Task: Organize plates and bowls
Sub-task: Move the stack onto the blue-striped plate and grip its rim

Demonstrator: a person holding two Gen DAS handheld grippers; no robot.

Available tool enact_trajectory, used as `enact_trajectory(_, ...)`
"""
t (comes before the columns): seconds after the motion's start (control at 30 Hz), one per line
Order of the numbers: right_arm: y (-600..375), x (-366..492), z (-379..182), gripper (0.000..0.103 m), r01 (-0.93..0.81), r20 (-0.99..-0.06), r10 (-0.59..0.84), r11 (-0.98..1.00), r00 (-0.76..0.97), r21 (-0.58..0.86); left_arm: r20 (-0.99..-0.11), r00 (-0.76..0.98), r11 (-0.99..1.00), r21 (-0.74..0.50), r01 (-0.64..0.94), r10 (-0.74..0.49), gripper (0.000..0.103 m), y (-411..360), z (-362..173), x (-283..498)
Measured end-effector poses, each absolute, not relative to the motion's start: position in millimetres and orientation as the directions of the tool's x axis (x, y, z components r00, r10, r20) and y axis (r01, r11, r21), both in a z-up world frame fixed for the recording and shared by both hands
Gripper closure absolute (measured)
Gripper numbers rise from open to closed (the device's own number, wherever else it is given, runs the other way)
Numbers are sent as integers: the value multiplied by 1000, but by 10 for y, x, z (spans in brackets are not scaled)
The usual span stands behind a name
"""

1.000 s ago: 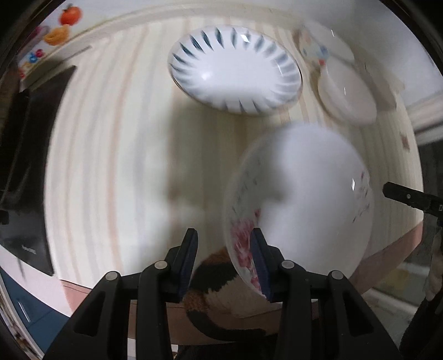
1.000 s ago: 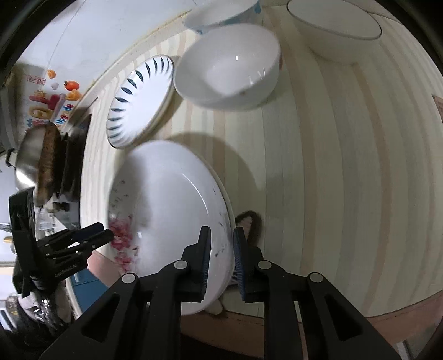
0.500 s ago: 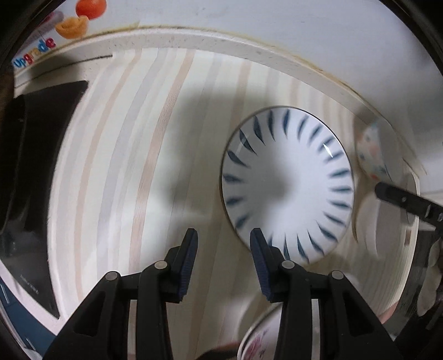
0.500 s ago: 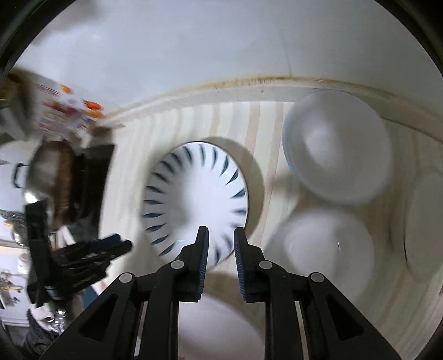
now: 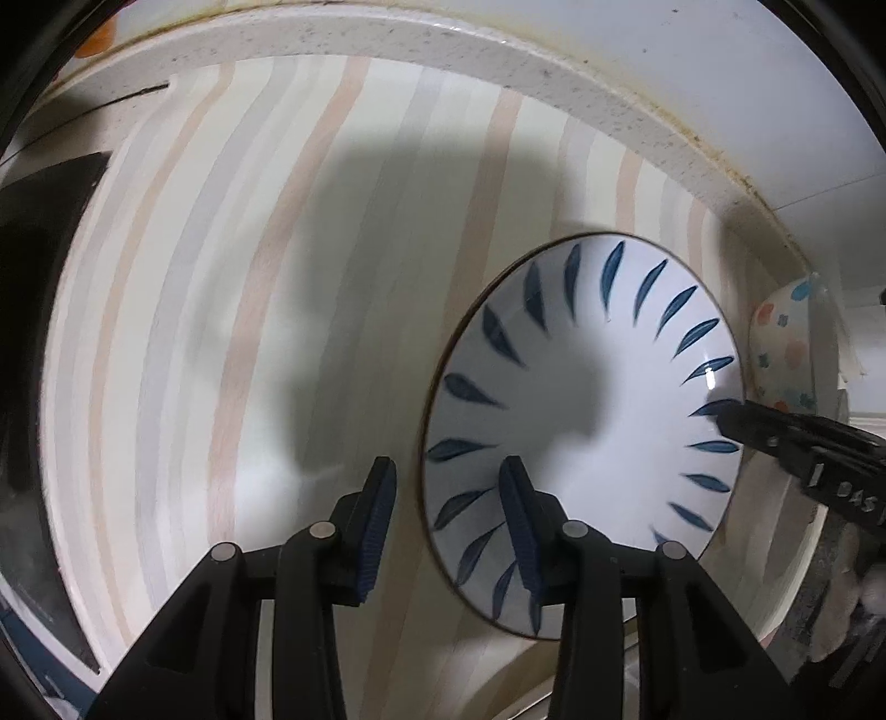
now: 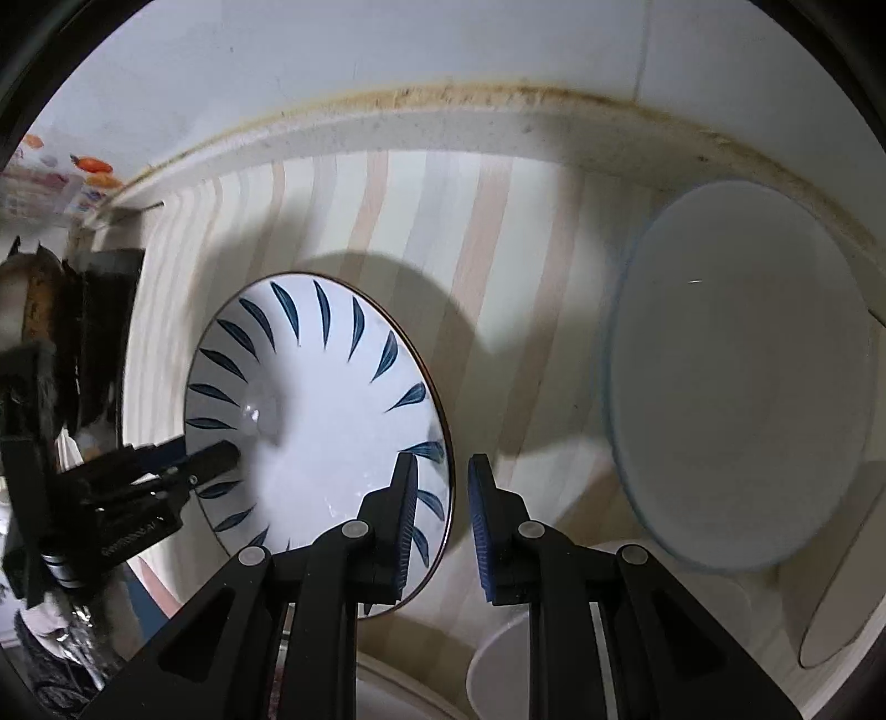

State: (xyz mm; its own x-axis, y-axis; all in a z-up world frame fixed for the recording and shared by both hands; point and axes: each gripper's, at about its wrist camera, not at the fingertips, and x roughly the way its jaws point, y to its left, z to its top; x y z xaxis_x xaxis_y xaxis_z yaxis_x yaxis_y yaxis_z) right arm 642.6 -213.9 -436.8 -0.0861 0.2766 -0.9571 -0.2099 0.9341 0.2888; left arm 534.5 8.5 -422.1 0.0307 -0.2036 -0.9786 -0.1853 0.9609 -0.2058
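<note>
A white plate with blue leaf strokes [image 5: 581, 432] [image 6: 321, 432] lies flat on the striped counter near the back ledge. My left gripper [image 5: 448, 498] hangs over its left rim, which runs between the closing jaws; the pads do not touch it. My right gripper [image 6: 443, 498] stands over the opposite rim with a narrow gap. That rim passes between its pads with space on both sides. Each gripper shows in the other's view, the right gripper [image 5: 786, 448] and the left gripper [image 6: 183, 465], both at the plate's edge.
A large pale bowl [image 6: 736, 376] stands right of the plate, with more white dishes [image 6: 830, 609] below it. A bowl with coloured spots [image 5: 786, 343] sits by the wall. A black hob [image 5: 39, 332] and a pan [image 6: 33, 310] are at the left. The speckled ledge [image 5: 443, 50] bounds the back.
Both grippers let go of the red-flowered plate and moved back across the counter to the blue-leaf plate. They now straddle its two opposite rims.
</note>
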Motion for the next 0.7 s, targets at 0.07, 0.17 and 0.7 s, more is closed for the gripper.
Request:
enact_trajectory(0.07, -2119, 6450, -4399, 88, -225, -959, 273, 932, -76, 284, -977, 39, 961, -212, -178, -208, 78, 58, -4225, 5388)
enact_trajectory(0.17, -2071, 6452, -4432, 90, -233, -963, 263, 934, -61, 270, -980, 41, 964, -198, -176, -194, 79, 58, -4217, 5402)
enact_trajectory(0.7, -2185, 6227, -3891, 90, -232, -942, 336, 915, -16, 331, -977, 130, 975, -188, -120, -172, 79, -81, -3537, 5103)
